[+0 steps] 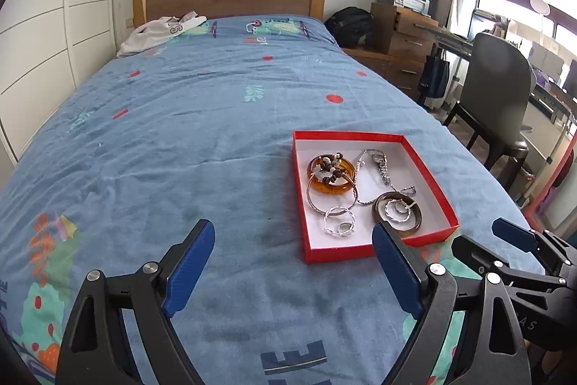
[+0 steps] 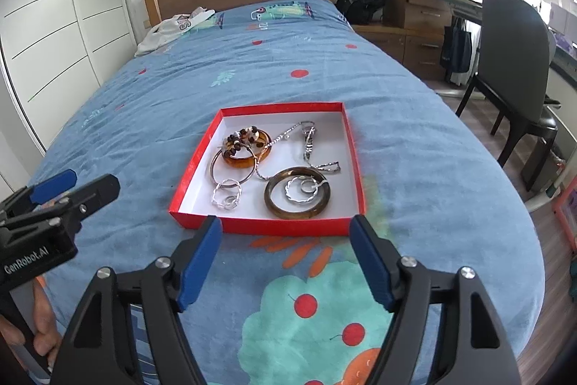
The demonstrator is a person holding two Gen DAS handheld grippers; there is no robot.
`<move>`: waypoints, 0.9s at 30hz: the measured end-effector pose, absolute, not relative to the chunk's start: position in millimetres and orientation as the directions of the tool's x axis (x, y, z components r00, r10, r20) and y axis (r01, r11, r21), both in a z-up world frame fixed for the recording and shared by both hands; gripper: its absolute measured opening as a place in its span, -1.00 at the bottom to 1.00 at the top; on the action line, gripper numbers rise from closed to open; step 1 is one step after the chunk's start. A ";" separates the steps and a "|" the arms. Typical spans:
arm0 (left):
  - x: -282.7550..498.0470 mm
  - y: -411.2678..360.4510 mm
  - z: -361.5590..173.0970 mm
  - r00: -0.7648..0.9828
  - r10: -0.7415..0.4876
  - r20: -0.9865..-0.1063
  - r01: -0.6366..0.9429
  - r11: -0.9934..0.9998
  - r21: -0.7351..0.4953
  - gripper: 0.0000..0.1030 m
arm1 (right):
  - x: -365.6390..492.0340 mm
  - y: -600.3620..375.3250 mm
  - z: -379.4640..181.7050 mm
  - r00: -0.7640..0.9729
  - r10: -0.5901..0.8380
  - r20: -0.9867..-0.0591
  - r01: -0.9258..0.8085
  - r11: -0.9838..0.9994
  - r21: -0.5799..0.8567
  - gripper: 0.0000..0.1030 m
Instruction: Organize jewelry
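Hovering grippers apart, red box point(image 2: 288, 226) edge w/ bedspread point(image 2: 414, 132) around

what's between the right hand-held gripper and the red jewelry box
Only bare blue bedspread. In the right wrist view, the open right hand-held gripper sits just short of the red jewelry box.

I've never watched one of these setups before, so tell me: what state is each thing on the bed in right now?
Left gripper: open, empty.
Right gripper: open, empty.
Red box: lidless, on bedspread.
Amber bangle: in box, beaded bracelet on it.
Dark bangle: flat, rings inside.
Silver chain: loose, sprawled.
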State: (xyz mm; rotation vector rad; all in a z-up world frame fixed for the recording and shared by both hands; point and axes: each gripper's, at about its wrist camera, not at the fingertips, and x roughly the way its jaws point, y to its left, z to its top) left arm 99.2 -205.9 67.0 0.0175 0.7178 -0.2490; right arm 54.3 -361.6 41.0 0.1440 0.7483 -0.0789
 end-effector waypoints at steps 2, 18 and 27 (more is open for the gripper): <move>98.3 -204.4 66.6 0.726 -0.222 -0.651 0.228 0.971 -0.077 0.71 | 51.8 -361.4 39.6 0.738 -0.031 -0.674 0.118 0.989 0.084 0.41; 100.8 -207.3 47.9 0.722 -0.208 -0.659 0.215 0.974 -0.072 0.78 | 49.9 -376.7 20.7 0.745 -0.053 -0.665 0.153 0.984 0.094 0.41; 101.9 -208.1 44.1 0.725 -0.197 -0.660 0.205 0.977 -0.066 0.86 | 52.4 -373.9 21.7 0.751 -0.054 -0.658 0.152 0.984 0.093 0.41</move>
